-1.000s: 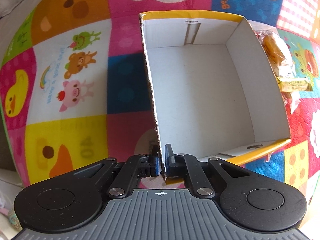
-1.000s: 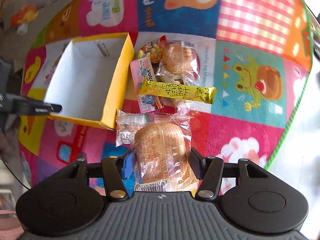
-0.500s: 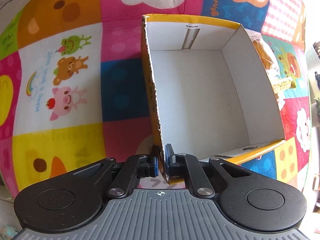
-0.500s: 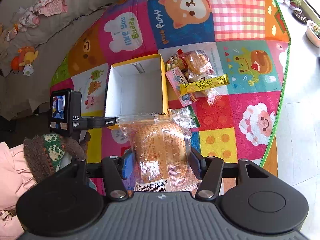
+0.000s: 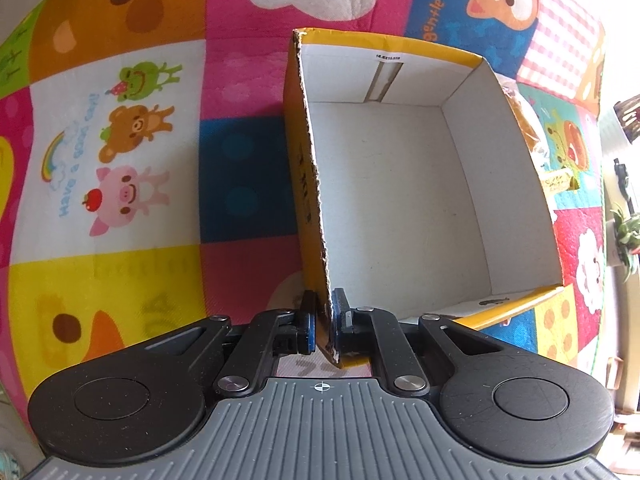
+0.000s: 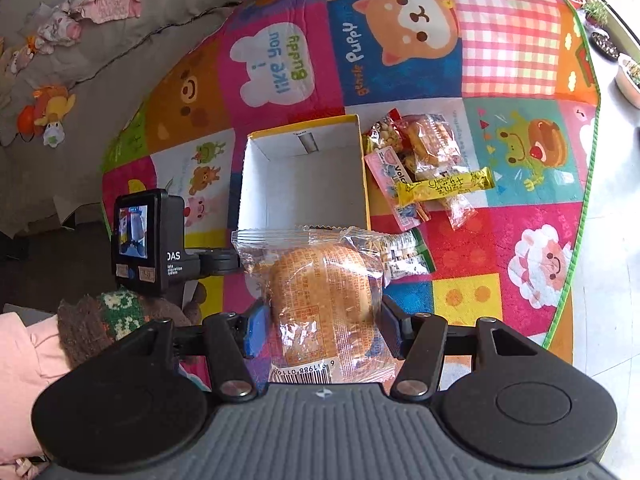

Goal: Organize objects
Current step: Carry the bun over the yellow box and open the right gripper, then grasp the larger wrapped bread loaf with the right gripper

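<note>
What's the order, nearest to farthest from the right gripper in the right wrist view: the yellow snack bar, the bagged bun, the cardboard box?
1. Bagged bun: clamped in the right gripper.
2. Cardboard box: just beyond the bun, its left wall pinched by the left gripper.
3. Yellow snack bar: right of the box, on the snack pile.

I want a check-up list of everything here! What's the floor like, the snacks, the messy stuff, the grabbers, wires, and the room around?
Surface: patchwork animal play mat.
Job's things: empty yellow box; wrapped bun; snack pile beside the box.
Clutter: green packet under the bun's wrapper edge.
Grippers: left gripper pinches the box wall; right gripper clamps the bun.
Cables: nothing seen.
Surroundings: grey sofa with toys, potted plants.
</note>
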### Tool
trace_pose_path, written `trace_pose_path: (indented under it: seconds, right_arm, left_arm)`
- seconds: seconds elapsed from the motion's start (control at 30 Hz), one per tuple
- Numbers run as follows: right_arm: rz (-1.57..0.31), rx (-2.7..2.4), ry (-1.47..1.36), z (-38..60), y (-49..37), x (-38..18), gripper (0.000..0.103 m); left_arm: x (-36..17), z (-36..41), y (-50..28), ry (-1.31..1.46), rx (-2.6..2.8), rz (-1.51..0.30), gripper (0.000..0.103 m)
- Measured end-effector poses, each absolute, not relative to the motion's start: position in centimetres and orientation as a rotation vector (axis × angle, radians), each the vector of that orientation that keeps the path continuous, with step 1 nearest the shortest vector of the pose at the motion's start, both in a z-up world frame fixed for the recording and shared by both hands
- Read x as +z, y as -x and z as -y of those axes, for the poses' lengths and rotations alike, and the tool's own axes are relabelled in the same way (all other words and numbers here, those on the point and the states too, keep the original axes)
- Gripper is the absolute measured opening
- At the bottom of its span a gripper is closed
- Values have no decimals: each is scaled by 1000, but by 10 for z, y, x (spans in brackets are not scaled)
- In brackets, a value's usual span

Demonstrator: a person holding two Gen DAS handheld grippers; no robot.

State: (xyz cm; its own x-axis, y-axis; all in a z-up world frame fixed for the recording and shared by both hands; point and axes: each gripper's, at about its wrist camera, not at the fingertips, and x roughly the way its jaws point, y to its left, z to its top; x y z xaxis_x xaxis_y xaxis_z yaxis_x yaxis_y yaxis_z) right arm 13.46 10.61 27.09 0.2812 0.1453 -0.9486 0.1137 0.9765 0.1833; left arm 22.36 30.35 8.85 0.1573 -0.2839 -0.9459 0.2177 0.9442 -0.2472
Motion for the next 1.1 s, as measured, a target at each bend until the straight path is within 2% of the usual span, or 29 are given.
trace_pose_path:
  seconds: [0.37,0.43,0.5,0.7,0.93,1.1]
  right_arm:
    - [-1177,58,-287,-140,-234,264,57]
    - [-1160,44,-304,-140,-249,265,66]
    - [-1142,38,-308,-137,-252,270,66]
    - [-1120,-68,-326,-90,-209,276,72]
    - [-1222,-298,-340,-14,-130,242,72]
    - [-1288,-306,-283,11,-115,210,72]
  left_arm:
    - [90,-298,-223,38,-334,-1383,9]
    - [90,-298,-224,32,-329,-1384,9]
    - [90,-299,-225,38,-321,-1387,9]
    - [91,-298,-235,41,-297,-1390,10]
    - [91,-295,-246,34,-267,-1391,9]
    - [91,-292,-253,75,-210,-1398,9]
